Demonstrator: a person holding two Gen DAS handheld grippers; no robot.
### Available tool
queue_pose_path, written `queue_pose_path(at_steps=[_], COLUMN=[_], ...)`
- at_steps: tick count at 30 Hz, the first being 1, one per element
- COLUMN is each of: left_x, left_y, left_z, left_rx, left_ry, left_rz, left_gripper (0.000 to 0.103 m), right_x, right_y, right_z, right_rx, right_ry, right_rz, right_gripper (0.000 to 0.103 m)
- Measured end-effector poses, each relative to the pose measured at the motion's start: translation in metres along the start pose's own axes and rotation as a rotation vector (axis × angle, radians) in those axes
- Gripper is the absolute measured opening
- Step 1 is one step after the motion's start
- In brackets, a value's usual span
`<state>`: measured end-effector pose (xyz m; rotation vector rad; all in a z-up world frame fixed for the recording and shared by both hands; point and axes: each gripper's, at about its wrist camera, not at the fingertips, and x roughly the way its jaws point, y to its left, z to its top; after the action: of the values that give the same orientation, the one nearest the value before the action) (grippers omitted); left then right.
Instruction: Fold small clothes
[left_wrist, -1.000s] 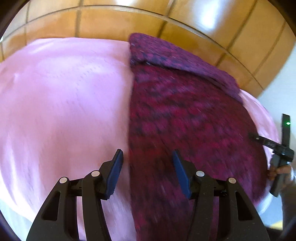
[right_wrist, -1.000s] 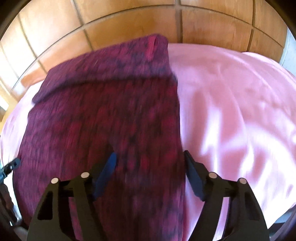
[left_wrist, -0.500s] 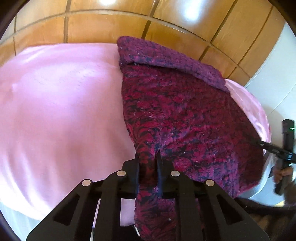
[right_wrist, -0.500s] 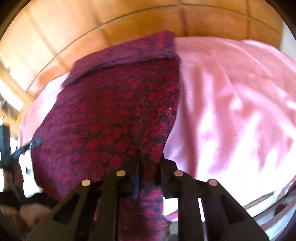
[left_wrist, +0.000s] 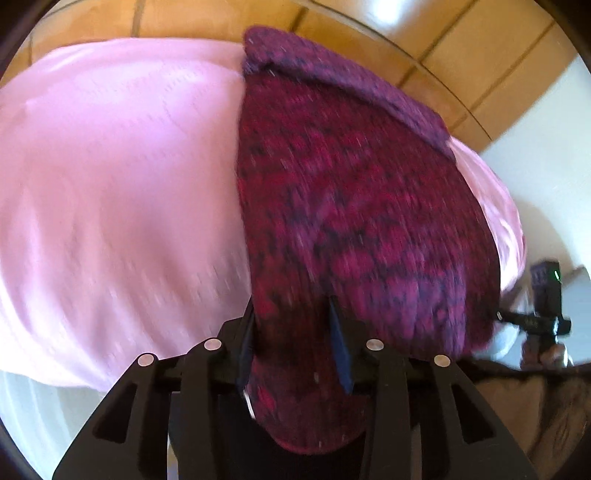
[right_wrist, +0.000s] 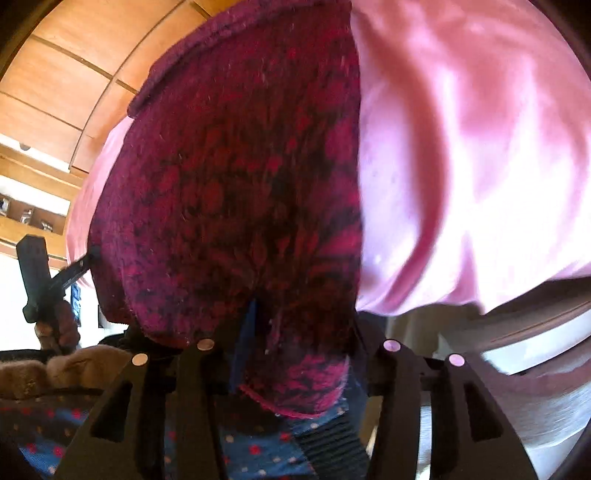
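A dark red and purple knitted garment (left_wrist: 354, 206) lies on a pink bedspread (left_wrist: 118, 192), its far end folded over. My left gripper (left_wrist: 291, 332) has the garment's near left corner between its fingers, with a visible gap between the jaws. My right gripper (right_wrist: 303, 325) has the near right corner (right_wrist: 295, 384) between its fingers, and the near hem hangs lifted off the bed. The garment also fills the right wrist view (right_wrist: 240, 177). Each gripper shows in the other's view: the right one (left_wrist: 546, 314) and the left one (right_wrist: 40, 280).
A wooden panelled wall (left_wrist: 406, 33) stands behind the bed. The pink bedspread (right_wrist: 480, 147) spreads to both sides of the garment. A white bed edge (right_wrist: 535, 339) shows at the near right. A blue dotted cloth (right_wrist: 258, 450) and a brown furry thing (right_wrist: 55, 369) lie below my right gripper.
Both grippers shut on the near corners of the garment, then pulled the near hem up and toward the camera. The jaws now stand wider than half a second ago.
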<state>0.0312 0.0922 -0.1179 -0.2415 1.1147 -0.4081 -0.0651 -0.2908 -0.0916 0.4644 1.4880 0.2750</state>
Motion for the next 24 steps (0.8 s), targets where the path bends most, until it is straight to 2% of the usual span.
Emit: queue_pose_path(at_steps=[3, 6, 9, 12, 16, 20, 24], left_x=[-0.007, -0.022, -0.036, -0.042, -0.038, -0.015, 0.024], left_y=[-0.004, -0.002, 0.001, 0.004, 0.007, 0.012, 0.016], left_z=[-0.005, 0.003, 0.02, 0.035, 0.066, 0.107, 0.155], left_rx=[0.027, 0.012, -0.044, -0.092, -0.156, -0.244, -0.335], left_ry=[0.002, -0.038, -0.099, -0.151, -0.203, -0.201, -0.156], left_rz=[-0.025, -0.088, -0.174, -0.25, -0.33, -0.341, -0.307], left_gripper=[0.018, 0.015, 0.015, 0.015, 0.014, 0.014, 0.014], right_x=[0.0, -0.016, -0.039, -0.055, -0.056, -0.046, -0.042], right_y=[0.015, 0.036, 0.052, 0.058, 0.05, 0.044, 0.029], right_z=[0.002, 0.011, 0.02, 0.039, 0.061, 0.086, 0.119], right_rx=[-0.056, -0.148, -0.191, -0.134, -0.012, 0.079, 0.174], right_ry=[0.008, 0.006, -0.048, -0.142, -0.223, -0.278, -0.333], right_rz=[0.017, 0.054, 0.134, 0.247, 0.331, 0.317, 0.254], right_gripper=[0.025, 0.022, 0.021, 0.021, 0.021, 0.02, 0.019])
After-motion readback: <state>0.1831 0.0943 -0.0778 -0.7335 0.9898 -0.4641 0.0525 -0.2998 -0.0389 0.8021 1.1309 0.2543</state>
